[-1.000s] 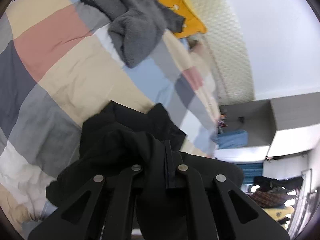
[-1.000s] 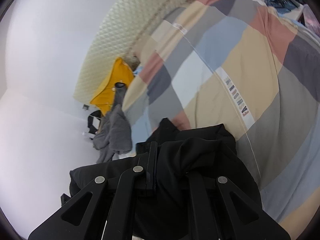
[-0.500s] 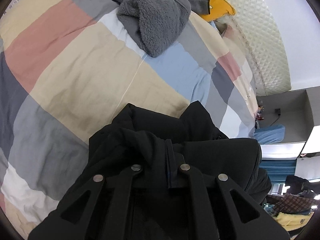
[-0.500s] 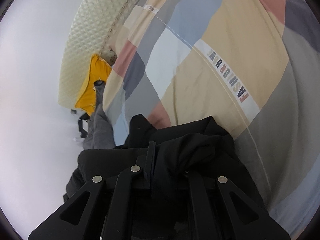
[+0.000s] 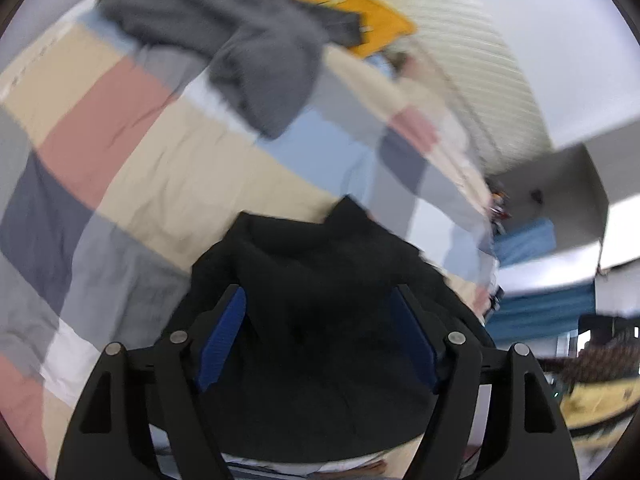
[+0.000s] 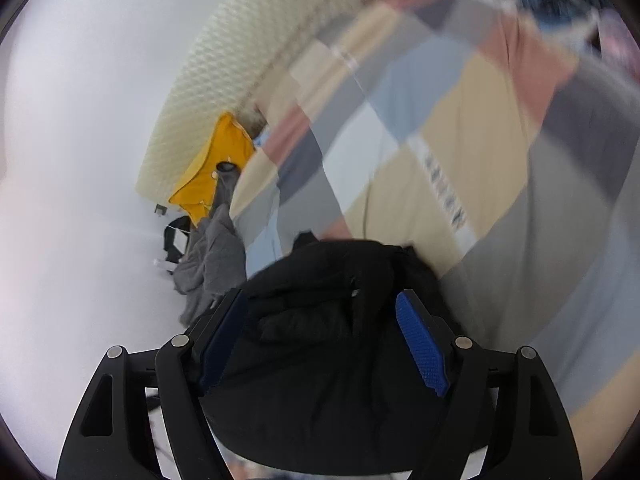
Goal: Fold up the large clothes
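Observation:
A black garment [image 5: 320,300] lies bunched on the patchwork bedspread [image 5: 160,160], right below both grippers; it also shows in the right wrist view [image 6: 332,340]. My left gripper [image 5: 318,304] is open, its blue pads [image 5: 222,336] spread wide on either side of the black cloth. My right gripper [image 6: 320,308] is open too, blue pads [image 6: 420,344] apart over the same garment. Neither holds the cloth. Both views are blurred by motion.
A grey fleece garment [image 5: 240,48] lies farther up the bed, with a yellow pillow [image 5: 340,4] behind it by the quilted headboard [image 5: 480,80]. They also show in the right wrist view: fleece [image 6: 212,260], pillow [image 6: 212,172]. Shelves and clutter stand past the bed's right side [image 5: 560,240].
Both grippers were shut on the black garment; now both have opened and let it go. The garment has dropped onto the bed. Both cameras have swung.

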A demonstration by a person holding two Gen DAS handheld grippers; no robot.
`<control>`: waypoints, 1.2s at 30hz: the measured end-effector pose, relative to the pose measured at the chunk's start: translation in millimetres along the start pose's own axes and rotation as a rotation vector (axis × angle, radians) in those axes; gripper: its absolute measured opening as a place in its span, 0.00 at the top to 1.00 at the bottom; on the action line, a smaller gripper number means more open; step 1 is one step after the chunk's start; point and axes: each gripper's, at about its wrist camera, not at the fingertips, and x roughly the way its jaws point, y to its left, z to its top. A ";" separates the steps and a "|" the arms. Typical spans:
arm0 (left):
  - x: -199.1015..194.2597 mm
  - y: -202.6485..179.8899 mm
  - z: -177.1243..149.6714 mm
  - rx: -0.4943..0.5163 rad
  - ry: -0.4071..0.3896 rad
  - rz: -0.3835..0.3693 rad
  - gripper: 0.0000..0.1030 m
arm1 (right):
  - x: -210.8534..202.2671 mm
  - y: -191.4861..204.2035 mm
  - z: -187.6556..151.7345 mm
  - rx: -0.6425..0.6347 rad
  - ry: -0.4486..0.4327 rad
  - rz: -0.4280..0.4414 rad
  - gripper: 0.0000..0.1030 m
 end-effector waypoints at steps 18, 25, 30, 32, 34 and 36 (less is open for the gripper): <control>41.1 -140.4 -74.6 0.614 -0.266 0.075 0.23 | 58.4 144.6 -92.4 -0.647 -0.149 -0.162 0.26; 134.7 -103.9 -87.0 0.655 -0.207 0.224 0.23 | 161.0 110.6 -134.6 -0.761 -0.065 -0.237 0.26; 158.4 -97.4 -77.2 0.662 -0.196 0.243 0.23 | 189.6 92.7 -128.8 -0.751 -0.096 -0.263 0.18; 161.9 -96.7 -73.6 0.639 -0.174 0.228 0.23 | 195.3 86.9 -123.6 -0.728 -0.091 -0.249 0.15; 167.6 -96.2 -71.2 0.637 -0.165 0.227 0.23 | 202.1 83.2 -117.4 -0.703 -0.070 -0.236 0.14; 174.2 -95.8 -72.9 0.653 -0.174 0.234 0.22 | 207.8 82.9 -111.0 -0.691 -0.052 -0.220 0.13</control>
